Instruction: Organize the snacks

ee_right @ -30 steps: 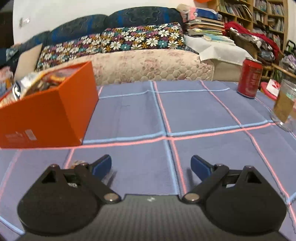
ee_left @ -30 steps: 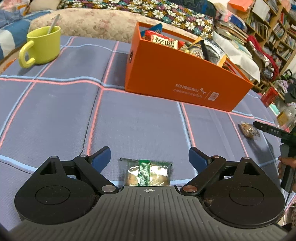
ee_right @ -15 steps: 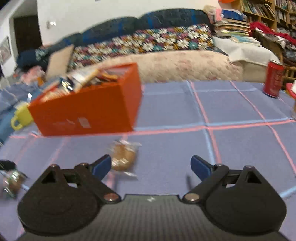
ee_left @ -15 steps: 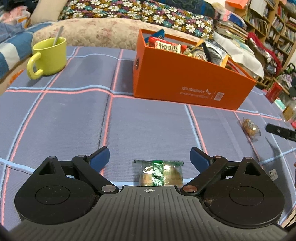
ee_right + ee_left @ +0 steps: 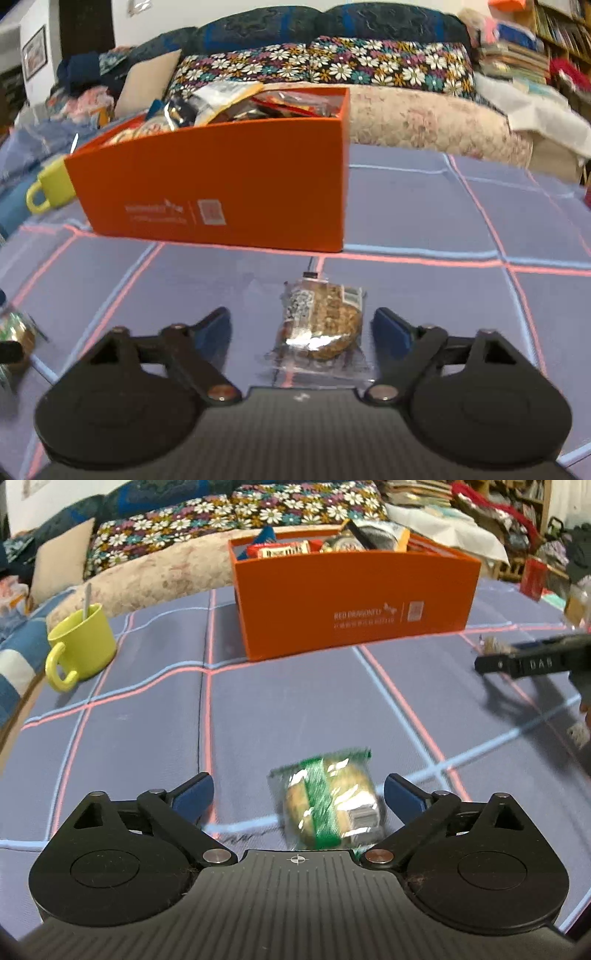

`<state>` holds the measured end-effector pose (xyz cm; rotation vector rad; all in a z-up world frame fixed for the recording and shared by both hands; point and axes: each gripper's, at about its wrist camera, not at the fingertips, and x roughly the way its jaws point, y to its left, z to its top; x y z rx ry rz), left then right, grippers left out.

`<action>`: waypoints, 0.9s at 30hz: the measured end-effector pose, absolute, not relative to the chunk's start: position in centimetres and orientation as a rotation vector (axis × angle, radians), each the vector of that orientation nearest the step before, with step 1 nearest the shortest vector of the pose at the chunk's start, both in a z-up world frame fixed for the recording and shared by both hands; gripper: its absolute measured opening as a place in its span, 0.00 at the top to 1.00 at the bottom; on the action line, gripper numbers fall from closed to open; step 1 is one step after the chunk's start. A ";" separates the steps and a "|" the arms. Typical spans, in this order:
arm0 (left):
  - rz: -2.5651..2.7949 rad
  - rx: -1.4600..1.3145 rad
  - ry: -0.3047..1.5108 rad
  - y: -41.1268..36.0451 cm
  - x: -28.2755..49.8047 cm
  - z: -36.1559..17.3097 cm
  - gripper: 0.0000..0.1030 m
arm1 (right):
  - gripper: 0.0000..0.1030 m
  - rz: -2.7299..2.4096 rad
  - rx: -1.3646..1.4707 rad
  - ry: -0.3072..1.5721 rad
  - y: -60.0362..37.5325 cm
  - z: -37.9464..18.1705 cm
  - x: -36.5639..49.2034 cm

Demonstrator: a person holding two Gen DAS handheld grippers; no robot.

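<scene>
A bench (image 5: 147, 716) covered in a grey-blue cloth crossed by pink and pale blue lines fills both views, and behind it runs a sofa (image 5: 369, 70) with a daisy-print cover and a pale quilted throw. Crowded bookshelves (image 5: 561, 26) stand at the far right of the room. An orange box (image 5: 354, 602), open at the top and heaped with packaged snacks, sits at the far side of the bench, with white lettering on its long wall. A yellow-green mug (image 5: 83, 642) holding a spoon stands to the left of the box, well apart from it. Near the front edge lies a clear snack packet with a green band (image 5: 325, 801) round a golden-brown biscuit; it lies flat on the cloth between the blue pads of the left hand-held gripper (image 5: 298, 794), whose jaws are spread wide and opening, touching nothing. In the right wrist view a second clear packet holding a brown, grainy cake (image 5: 321, 325) lies flat on the cloth, nearer than the box, between the fingers of the right hand-held gripper (image 5: 301, 326), whose jaws are closing but still stand clear of the wrapper on both sides.
</scene>
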<state>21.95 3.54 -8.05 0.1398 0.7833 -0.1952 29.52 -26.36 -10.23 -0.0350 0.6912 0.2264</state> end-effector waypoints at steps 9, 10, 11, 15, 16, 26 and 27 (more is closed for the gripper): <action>-0.220 0.137 0.809 2.7 22.4 -8.7 0.34 | 0.35 0.276 -0.046 0.693 -26.6 -9.9 28.0; -0.213 0.145 0.804 2.6 22.4 -8.6 0.33 | 0.35 0.283 -0.052 0.692 -26.5 -9.9 27.7; -0.209 0.151 0.798 2.5 22.4 -8.5 0.32 | 0.35 0.287 -0.051 0.693 -26.6 -9.9 27.5; -0.225 0.141 0.796 2.9 22.1 -8.1 0.31 | 0.25 0.291 0.012 0.641 -27.5 -7.9 26.3; -0.240 0.129 0.800 3.1 22.1 -8.0 0.31 | 0.22 0.296 0.016 0.606 -27.5 -7.1 25.9; -0.406 0.135 0.856 4.8 19.8 -6.9 0.34 | 0.06 0.438 -0.017 0.607 -22.5 -6.5 26.4; -0.423 0.142 0.863 5.1 19.6 -7.0 0.34 | 0.06 0.440 -0.024 0.608 -22.3 -6.6 26.5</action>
